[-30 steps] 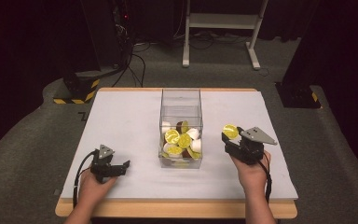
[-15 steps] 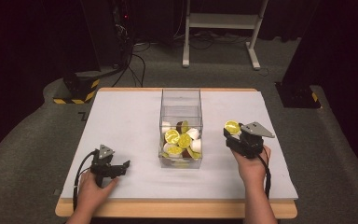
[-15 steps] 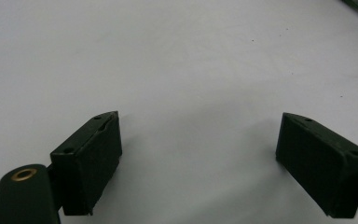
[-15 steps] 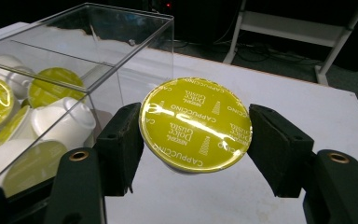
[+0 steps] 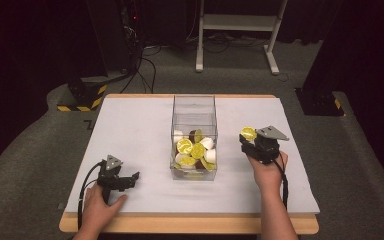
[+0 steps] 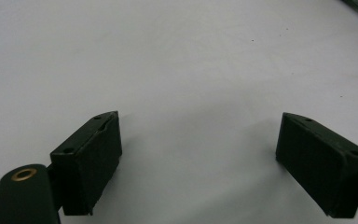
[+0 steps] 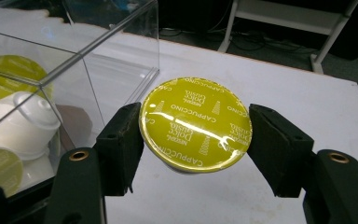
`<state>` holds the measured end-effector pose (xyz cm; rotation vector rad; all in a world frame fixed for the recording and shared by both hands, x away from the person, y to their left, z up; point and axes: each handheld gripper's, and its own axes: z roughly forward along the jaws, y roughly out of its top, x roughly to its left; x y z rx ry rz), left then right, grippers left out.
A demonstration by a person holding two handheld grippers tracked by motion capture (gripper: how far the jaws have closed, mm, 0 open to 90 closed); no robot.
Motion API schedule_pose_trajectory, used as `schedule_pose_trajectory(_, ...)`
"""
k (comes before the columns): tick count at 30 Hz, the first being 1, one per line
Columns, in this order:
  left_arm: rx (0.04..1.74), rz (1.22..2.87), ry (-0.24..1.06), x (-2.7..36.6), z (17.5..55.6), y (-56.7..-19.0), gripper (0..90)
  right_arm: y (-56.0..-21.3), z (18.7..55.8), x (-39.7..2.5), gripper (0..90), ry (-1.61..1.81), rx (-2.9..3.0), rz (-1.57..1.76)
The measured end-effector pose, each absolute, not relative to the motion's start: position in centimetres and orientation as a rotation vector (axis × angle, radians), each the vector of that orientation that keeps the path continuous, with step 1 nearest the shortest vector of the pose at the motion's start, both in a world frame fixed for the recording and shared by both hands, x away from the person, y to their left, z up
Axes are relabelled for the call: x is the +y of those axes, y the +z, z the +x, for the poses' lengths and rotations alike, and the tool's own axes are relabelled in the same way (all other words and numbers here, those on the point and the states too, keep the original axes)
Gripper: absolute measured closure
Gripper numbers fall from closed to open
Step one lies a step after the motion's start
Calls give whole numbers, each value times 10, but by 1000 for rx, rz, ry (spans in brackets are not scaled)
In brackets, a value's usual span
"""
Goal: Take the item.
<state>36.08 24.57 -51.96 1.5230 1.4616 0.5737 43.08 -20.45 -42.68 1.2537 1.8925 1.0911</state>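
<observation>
My right gripper (image 5: 247,136) (image 7: 196,135) is shut on a coffee capsule with a yellow foil lid (image 7: 196,123) (image 5: 248,133), held above the table to the right of a clear plastic box (image 5: 194,107) (image 7: 107,28). The box holds several yellow-lidded, white and brown capsules (image 5: 194,148) (image 7: 25,121). My left gripper (image 5: 132,177) (image 6: 200,154) rests open low over the bare white tabletop (image 6: 177,60) near the front left, with nothing between its jaws.
The white tabletop (image 5: 130,130) has a wooden front edge (image 5: 180,224). Beyond the far edge stand a metal stand (image 5: 237,30), cables and a black-and-yellow striped base (image 5: 82,95) on grey floor.
The right gripper has carried the yellow capsule slightly up and to the right. The left gripper has stayed in place.
</observation>
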Motion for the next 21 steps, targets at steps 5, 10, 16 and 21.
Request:
schedule_pose_trajectory(5, 1461, 1522, 574, 246, 361, -520, 144, -436, 440, -206, 378, 1066, 1909, 1274)
schedule_pose_trajectory(10, 1462, 1520, 574, 246, 361, -520, 144, -444, 447, -205, 378, 1034, 1922, 1292)
schedule_pose_trajectory(16, 1461, 1519, 574, 246, 361, -520, 144, -459, 459, -209, 378, 974, 1930, 1343)
schedule_pose_trajectory(21, 1461, 1519, 575, 246, 361, -520, 144, -471, 467, -214, 378, 939, 1937, 1390)
